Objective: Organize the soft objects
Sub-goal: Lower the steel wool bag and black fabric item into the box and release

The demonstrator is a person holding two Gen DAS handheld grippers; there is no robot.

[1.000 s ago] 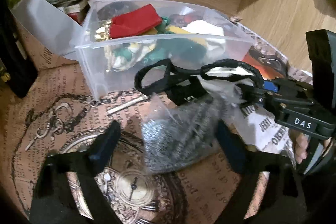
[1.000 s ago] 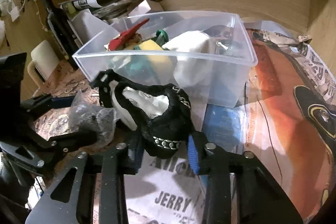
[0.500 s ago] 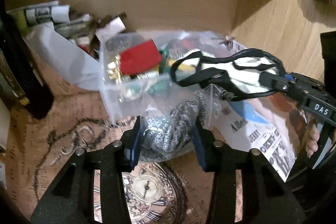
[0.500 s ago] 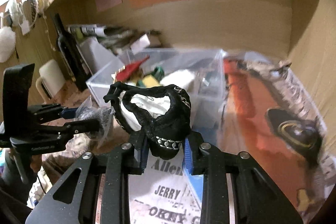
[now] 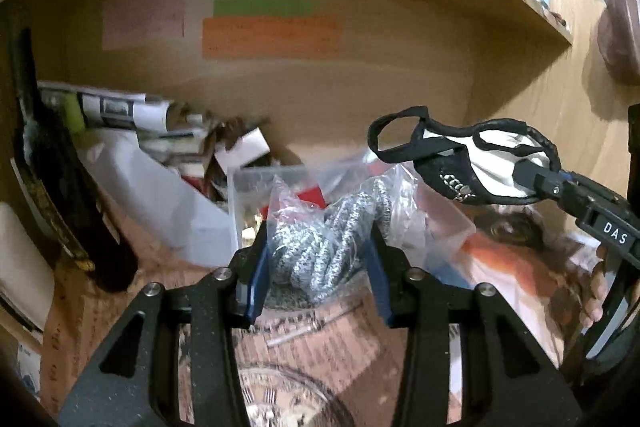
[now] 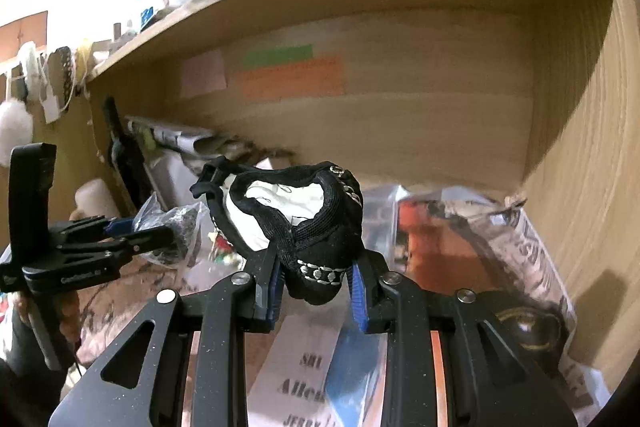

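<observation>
My left gripper [image 5: 318,267] is shut on a clear bag of grey knit fabric [image 5: 328,247] and holds it in the air in front of the clear plastic bin [image 5: 240,203]. My right gripper [image 6: 316,283] is shut on a black and white mesh garment with chain trim [image 6: 304,223], also lifted. In the left wrist view the garment [image 5: 472,163] hangs to the right, above the bin. In the right wrist view the left gripper [image 6: 160,231] with the bag [image 6: 176,227] is at the left. The bin [image 6: 380,219] is mostly hidden behind the garment.
A wooden shelf alcove with coloured paper notes [image 5: 272,35] on its back wall surrounds the scene. Rolled newspapers [image 5: 116,111] and a white sheet [image 5: 160,199] lie at the back left. A dark bottle [image 5: 60,187] stands at the left. Printed papers [image 6: 304,379] cover the table.
Both grippers have risen and tilted upward with their loads. The left gripper closed on the bag and lifted it off the table; the bin now sits lower in view.
</observation>
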